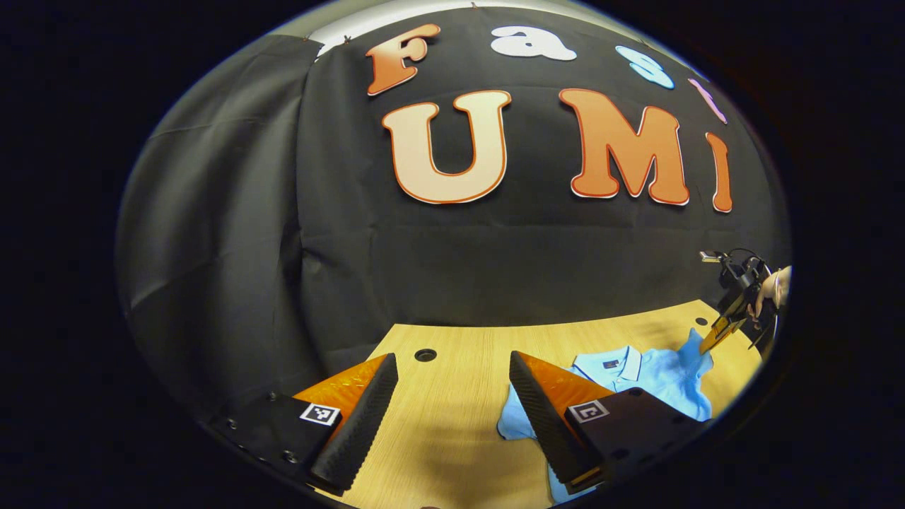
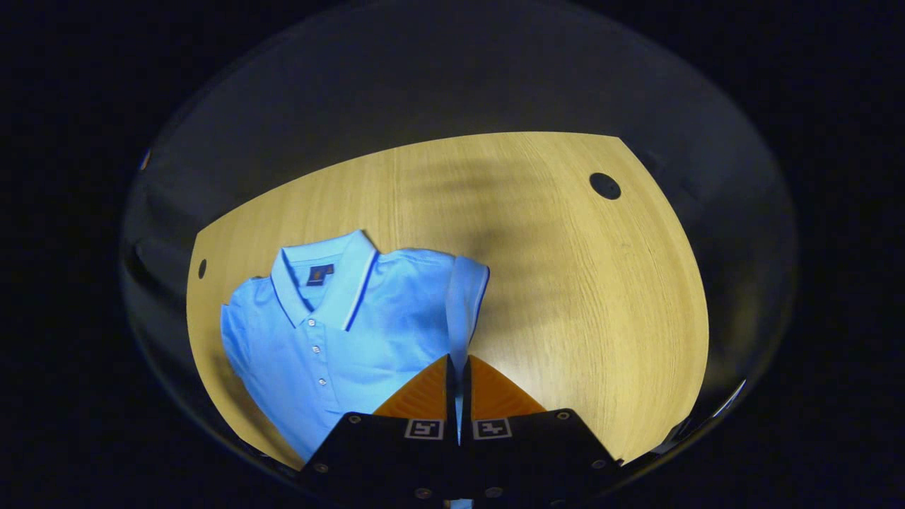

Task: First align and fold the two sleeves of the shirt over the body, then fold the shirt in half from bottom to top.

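Observation:
A light blue polo shirt [image 2: 332,332] lies face up on the wooden table [image 2: 565,283], collar toward the far edge. My right gripper [image 2: 457,367] is shut on the shirt's sleeve [image 2: 463,304] and holds it lifted above the table, its fabric pinched between the fingers. In the left gripper view my left gripper [image 1: 452,382] stands open above the table with nothing between its fingers. There the shirt [image 1: 657,378] lies to its right, partly behind one finger [image 1: 541,410]. Farther off, the right gripper [image 1: 717,334] lifts the sleeve, a hand [image 1: 774,286] holding it.
Round cable holes [image 1: 425,355] [image 2: 605,185] [image 2: 202,268] sit near the table's far edge and corners. Black cloth walls [image 1: 452,268] close the booth behind the table. Bare wood stretches right of the shirt in the right gripper view.

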`<state>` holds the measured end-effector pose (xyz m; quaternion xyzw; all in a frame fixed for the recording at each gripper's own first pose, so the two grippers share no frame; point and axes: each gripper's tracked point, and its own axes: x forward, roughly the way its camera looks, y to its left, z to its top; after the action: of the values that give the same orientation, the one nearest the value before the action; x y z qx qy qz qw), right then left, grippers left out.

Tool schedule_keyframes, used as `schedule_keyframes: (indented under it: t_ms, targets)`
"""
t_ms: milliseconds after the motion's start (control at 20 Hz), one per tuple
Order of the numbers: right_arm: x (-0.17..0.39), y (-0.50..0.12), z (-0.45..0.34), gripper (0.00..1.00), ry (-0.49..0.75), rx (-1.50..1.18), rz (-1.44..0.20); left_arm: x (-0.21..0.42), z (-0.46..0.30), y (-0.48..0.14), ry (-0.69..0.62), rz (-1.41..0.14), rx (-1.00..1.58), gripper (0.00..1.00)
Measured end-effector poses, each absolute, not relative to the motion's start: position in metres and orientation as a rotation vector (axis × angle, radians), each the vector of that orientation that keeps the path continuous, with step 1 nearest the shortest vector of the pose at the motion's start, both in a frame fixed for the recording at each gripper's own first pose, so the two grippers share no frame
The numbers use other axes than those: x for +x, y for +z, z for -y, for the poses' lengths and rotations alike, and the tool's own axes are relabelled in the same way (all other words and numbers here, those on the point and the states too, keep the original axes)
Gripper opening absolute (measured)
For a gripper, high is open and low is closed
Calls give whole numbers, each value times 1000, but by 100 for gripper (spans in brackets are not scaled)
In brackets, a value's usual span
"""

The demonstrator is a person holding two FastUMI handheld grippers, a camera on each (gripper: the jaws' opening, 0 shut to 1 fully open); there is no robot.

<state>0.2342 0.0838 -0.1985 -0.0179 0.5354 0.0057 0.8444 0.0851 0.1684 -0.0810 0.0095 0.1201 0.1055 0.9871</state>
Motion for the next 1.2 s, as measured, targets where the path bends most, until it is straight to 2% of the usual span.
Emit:
schedule_keyframes:
  t_ms: [800,1050,1100,1150,1200]
  targets:
    - [206,-211,-246,2,281,-87,-1140,41,-235,-91,304,-268,-5,100]
    - [194,-221,-271,2,340,-88,-1154,38,-240,-96,309,-282,-11,100]
    - [191,-220,-275,6,358,-80,-1156,39,-241,-96,308,-283,-9,100]
    - [188,-219,-279,14,373,-64,-1161,39,-240,-96,305,-284,-9,100]
    - [187,-216,-285,12,388,-45,-1158,41,-238,-96,300,-284,-8,100]
